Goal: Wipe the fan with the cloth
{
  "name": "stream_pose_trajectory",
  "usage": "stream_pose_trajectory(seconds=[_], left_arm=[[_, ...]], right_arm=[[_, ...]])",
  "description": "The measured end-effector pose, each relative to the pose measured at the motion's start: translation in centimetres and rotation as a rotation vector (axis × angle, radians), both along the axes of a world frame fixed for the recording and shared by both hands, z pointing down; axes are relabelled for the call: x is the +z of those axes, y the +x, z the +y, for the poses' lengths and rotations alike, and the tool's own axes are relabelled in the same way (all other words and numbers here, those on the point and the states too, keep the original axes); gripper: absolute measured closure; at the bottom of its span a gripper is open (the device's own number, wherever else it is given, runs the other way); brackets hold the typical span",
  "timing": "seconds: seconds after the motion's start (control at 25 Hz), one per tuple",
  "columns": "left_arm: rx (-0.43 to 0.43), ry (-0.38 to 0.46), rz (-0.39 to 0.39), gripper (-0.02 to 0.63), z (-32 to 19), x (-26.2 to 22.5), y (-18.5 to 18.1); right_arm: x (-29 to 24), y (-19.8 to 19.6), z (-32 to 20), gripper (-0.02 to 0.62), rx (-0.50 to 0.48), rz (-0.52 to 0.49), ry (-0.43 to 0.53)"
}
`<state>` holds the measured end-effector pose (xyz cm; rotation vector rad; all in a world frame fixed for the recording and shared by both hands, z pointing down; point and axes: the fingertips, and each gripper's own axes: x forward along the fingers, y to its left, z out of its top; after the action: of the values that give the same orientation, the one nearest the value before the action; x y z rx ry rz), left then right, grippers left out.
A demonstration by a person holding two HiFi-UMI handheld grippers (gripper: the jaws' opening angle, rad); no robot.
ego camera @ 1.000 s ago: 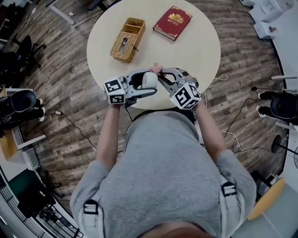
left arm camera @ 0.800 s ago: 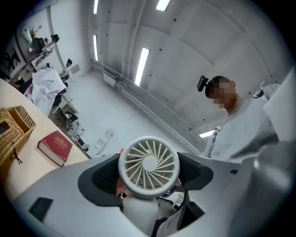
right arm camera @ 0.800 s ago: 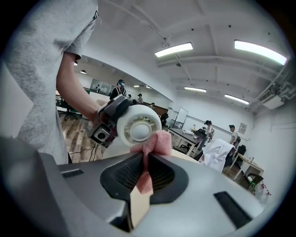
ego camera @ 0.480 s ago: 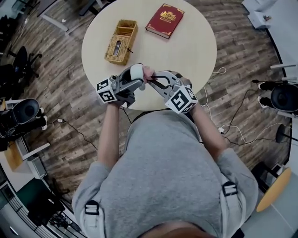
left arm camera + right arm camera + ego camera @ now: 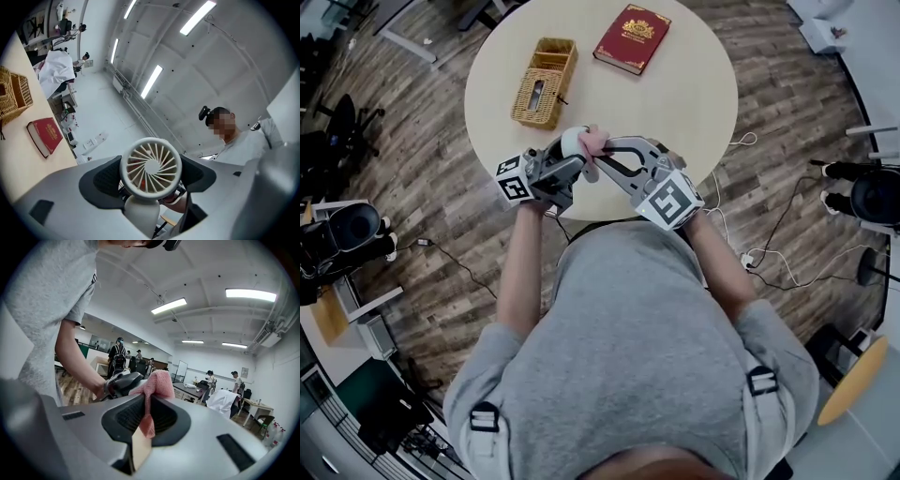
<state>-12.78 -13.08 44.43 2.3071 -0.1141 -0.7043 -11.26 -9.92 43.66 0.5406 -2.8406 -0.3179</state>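
Wiping looks under way: your left gripper (image 5: 149,180) clamps the fan (image 5: 150,165), right gripper (image 5: 146,416) pinches the cloth (image 5: 154,383); sweep it across the fan next.

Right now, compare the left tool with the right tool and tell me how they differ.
The left tool is clamped on the white fan; the right tool pinches the pink cloth. The left jaws stand wide apart around the fan's body; the right jaws sit nearly together on a thin fold of cloth. Shared: both are shut on something, and they meet over the near edge of the table.
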Motion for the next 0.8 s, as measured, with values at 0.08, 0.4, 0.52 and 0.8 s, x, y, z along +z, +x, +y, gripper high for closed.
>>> stream_pose_trajectory(seconds=[0.08,0.4,0.52,0.8], left_arm=[[0.018,-0.001,0.003,0.231,0.2,-0.1,0.0],[0.083,0.011,0.052,0.232,1.3,-1.4,-0.2],[0.068,0.018,0.075,0.231,1.1,-1.8,-0.9],[-0.002,0.009,0.092,0.232,-0.9,-2.0,-2.0]], right_arm=[[-0.8,-0.4,-0.5,0.558,0.002,-0.047,0.011],[0.0,-0.1,-2.1,0.558,0.031,-0.026,-0.029],[0.6,-0.4,-1.6,0.557,0.014,0.004,-0.035],[1.3,-1.2,-0.2,0.557,-0.037,-0.036,-0.104]])
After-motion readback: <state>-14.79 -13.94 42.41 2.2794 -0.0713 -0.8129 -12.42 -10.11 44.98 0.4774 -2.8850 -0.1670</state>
